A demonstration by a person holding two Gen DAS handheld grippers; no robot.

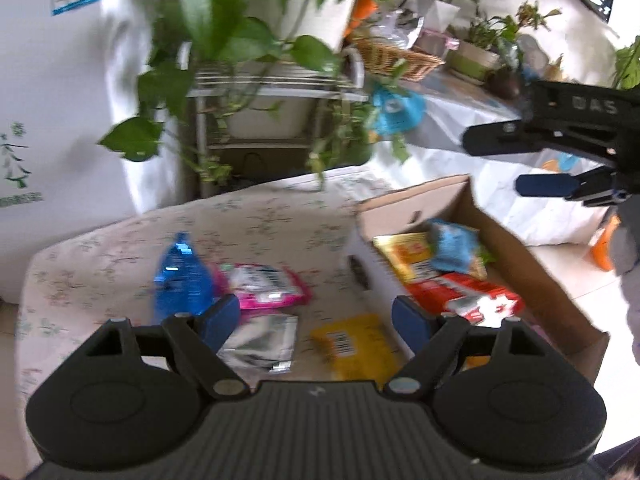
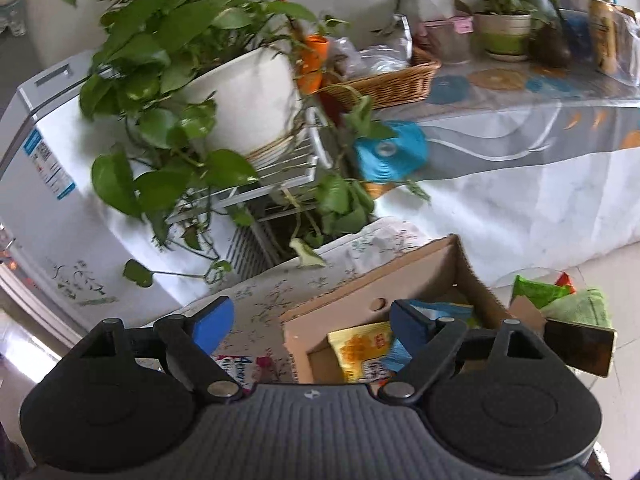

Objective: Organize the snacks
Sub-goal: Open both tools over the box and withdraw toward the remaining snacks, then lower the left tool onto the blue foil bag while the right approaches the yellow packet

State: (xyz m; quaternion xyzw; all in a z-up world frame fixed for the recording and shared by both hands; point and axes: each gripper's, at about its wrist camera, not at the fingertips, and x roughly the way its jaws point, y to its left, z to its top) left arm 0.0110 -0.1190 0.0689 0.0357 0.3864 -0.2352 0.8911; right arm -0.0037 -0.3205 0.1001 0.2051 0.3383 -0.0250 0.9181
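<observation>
- The left gripper [image 1: 316, 316] is hovering with its jaws spread and nothing between them; the right gripper [image 2: 312, 322] is likewise released and empty, hanging above the near wall of the cardboard box [image 2: 384, 280].
- Just ahead of the left gripper, four loose snacks are lying on the flowered desk [image 1: 256, 216]: a silver packet [image 1: 262, 342] below its left finger, a yellow packet [image 1: 356, 346] below its right finger, a pink packet [image 1: 266, 284] a little further ahead, and a blue bag [image 1: 182, 276] ahead to the left.
- The box is sitting to the right of the left gripper, already holding a red packet [image 1: 464, 294], a yellow-gold packet [image 1: 408, 256] and a small blue pouch [image 1: 454, 248].
- All of these are looking like light, soft foil or plastic pouches, probably slick and crinkly, and contents may crush.
- The silver packet is lying flat, so I would be pinching a raised sealed edge rather than the middle.
- The blue bag is standing puffed, so its tapered top seems the easiest hold.
</observation>
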